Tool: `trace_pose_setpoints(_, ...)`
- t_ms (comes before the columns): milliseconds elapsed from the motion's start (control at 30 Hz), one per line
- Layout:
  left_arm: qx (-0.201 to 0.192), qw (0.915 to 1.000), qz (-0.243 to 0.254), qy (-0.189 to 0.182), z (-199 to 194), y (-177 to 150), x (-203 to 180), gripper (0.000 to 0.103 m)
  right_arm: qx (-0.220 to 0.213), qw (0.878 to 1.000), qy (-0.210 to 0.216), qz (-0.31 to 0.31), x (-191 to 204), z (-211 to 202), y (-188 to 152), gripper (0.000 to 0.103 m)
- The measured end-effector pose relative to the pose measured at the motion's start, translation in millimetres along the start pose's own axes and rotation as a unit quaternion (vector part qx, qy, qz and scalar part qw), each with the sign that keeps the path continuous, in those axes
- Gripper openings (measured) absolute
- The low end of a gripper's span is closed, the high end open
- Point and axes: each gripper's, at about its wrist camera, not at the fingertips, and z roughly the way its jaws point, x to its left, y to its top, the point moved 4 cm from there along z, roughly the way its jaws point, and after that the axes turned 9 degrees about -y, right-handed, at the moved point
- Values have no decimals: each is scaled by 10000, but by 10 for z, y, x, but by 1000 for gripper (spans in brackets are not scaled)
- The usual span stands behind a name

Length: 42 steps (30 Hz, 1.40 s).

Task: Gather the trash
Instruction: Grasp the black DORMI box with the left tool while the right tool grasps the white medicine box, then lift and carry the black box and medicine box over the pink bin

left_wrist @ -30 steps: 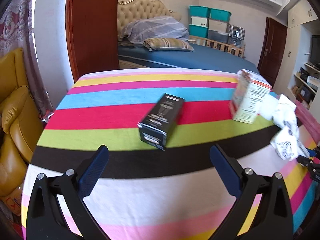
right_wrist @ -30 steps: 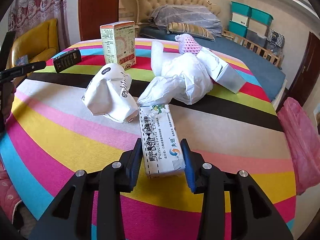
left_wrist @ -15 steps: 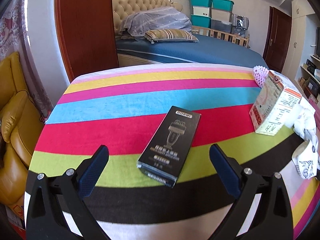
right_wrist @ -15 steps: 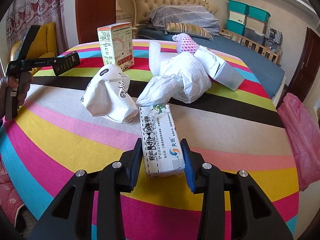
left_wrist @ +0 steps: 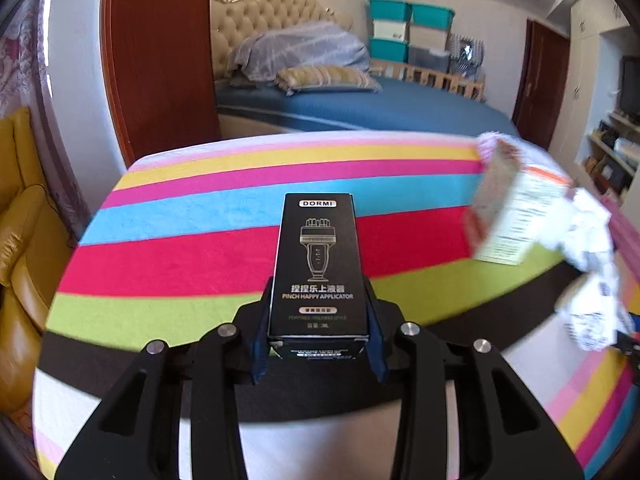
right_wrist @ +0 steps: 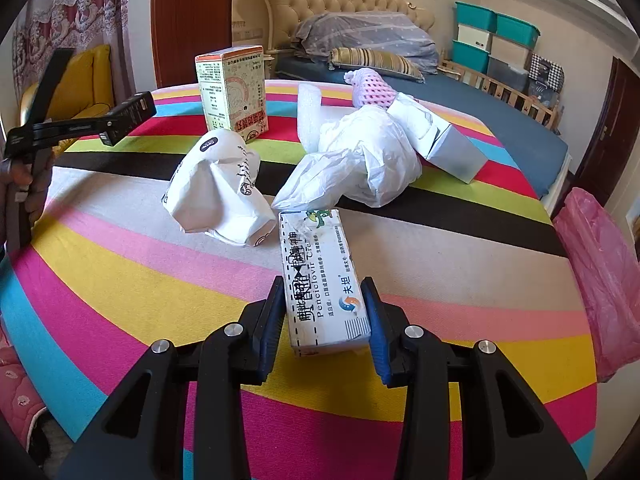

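Our left gripper point(left_wrist: 318, 334) is closing its jaws, both pads against the black DORMI applicator box point(left_wrist: 317, 264) between them. Our right gripper point(right_wrist: 323, 326) clamps the white Penciclovir cream box point(right_wrist: 320, 280), which juts forward from its jaws.

Each camera sits just behind its own hand-held gripper, tilted down along the fingers, close over the striped bench point(left_wrist: 224, 208). The left view faces the bed point(left_wrist: 360, 108) beyond the bench's far edge; the right view faces the same bed from farther to the side. Both share the tall carton point(right_wrist: 232, 92), the crumpled white bag point(right_wrist: 216, 188) and, in the right view, the left hand-held gripper point(right_wrist: 120, 122) itself.
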Motion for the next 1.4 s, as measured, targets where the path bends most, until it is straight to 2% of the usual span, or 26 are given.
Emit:
trace_pose_setpoints(167, -379, 9988, 206, -245, -260, -131, -423, 38, -8, 10000, -8, -5, 11, 3, 4, 38)
trace_pose_setpoints(233, -417, 9981, 314, -316, -301, -168, -559, 38, -18, 10000, -18, -11, 16, 1, 3, 38)
trace_pose_setpoints(367, -383, 9967, 459, -551, -345, -259, -793, 38, -47, 10000, -72, -38, 36, 0, -4, 38)
trace_pose_setpoints(567, -264, 9956, 505, -740, -383, -365, -937, 38, -64, 9999, -101, -20, 27, -11, -13, 38)
trace_pose_setpoints(800, -190, 9946, 584, -832, -436, -422, -1052, 38, -169, 9994, -312, 33, 21, -63, -22, 38)
trace_pose_setpoints(1000, -173, 9931, 739, -898, -501, -477, -1171, 38, -288, 9991, -212, 248, 30, -173, -80, 38)
trace_pose_setpoints(1400, -117, 9869, 1167, -1105, -546, -565, -1555, 38, -695, 9961, -298, 452, -70, -441, -73, 38)
